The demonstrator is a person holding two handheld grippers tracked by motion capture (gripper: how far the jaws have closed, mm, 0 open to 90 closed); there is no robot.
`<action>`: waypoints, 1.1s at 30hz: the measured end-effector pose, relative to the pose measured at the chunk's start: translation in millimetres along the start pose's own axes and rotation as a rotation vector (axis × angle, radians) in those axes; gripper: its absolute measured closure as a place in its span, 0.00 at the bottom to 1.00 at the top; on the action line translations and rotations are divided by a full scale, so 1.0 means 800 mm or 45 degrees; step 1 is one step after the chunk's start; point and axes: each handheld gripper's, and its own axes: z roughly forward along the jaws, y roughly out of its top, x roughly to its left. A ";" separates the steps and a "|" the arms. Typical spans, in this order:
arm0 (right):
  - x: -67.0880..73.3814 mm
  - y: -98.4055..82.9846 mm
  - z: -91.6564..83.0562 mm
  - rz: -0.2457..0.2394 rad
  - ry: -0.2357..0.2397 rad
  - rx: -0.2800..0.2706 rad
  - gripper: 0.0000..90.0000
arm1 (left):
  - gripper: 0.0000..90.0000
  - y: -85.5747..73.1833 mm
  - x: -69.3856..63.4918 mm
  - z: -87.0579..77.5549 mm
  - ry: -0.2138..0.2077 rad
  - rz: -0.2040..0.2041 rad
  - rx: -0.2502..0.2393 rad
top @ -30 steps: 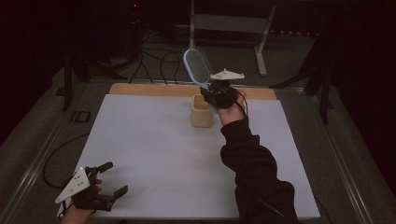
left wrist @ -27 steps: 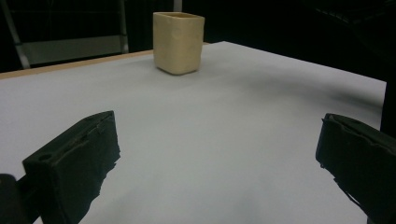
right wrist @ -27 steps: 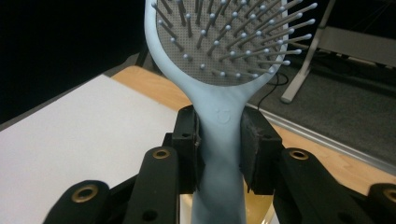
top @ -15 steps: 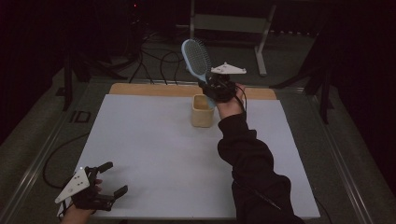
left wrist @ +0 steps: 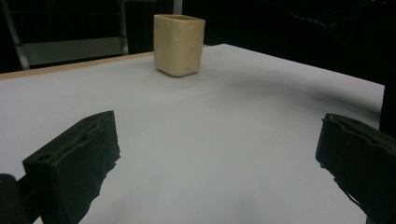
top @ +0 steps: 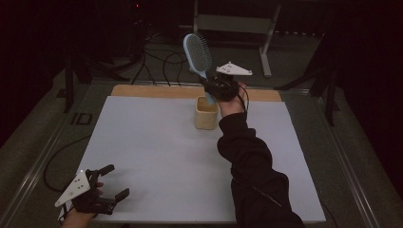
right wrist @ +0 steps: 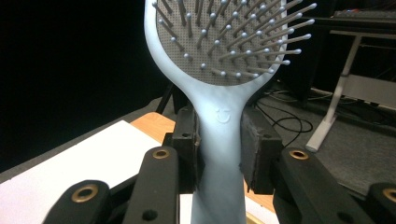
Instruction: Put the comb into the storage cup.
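Observation:
A light blue hairbrush [top: 198, 54] with grey bristles stands upright in the air, and my right gripper [top: 215, 88] is shut on its handle above the back of the table. In the right gripper view both pads press the brush's neck [right wrist: 219, 126] and its bristle head fills the top. The handle's lower end hangs just over a cream square cup [top: 206, 113] standing on the white table [top: 157, 156]. My left gripper [top: 114, 183] rests open near the front left corner with nothing between its fingers. In the left gripper view the cup [left wrist: 179, 44] stands far ahead.
A wooden strip [top: 152, 91] runs along the table's far edge. Beyond it lie dark cables [top: 152, 71] on the floor and a grey metal stand [top: 266, 45]. A metal rail [top: 43, 156] borders the table's left side.
The right gripper has lifted the hairbrush a little higher above the cup and shifted it slightly left. The left gripper has stayed put.

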 end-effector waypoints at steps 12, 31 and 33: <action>-0.020 -0.020 0.017 -0.018 0.071 -0.100 0.78 | 0.00 -0.001 0.000 0.001 0.002 -0.008 -0.008; -0.037 -0.063 0.045 0.005 0.086 -0.112 0.78 | 0.00 -0.001 0.001 0.000 -0.003 -0.012 -0.006; -0.038 -0.066 0.045 0.010 0.083 -0.104 0.78 | 0.00 -0.002 0.001 0.000 -0.003 -0.012 -0.008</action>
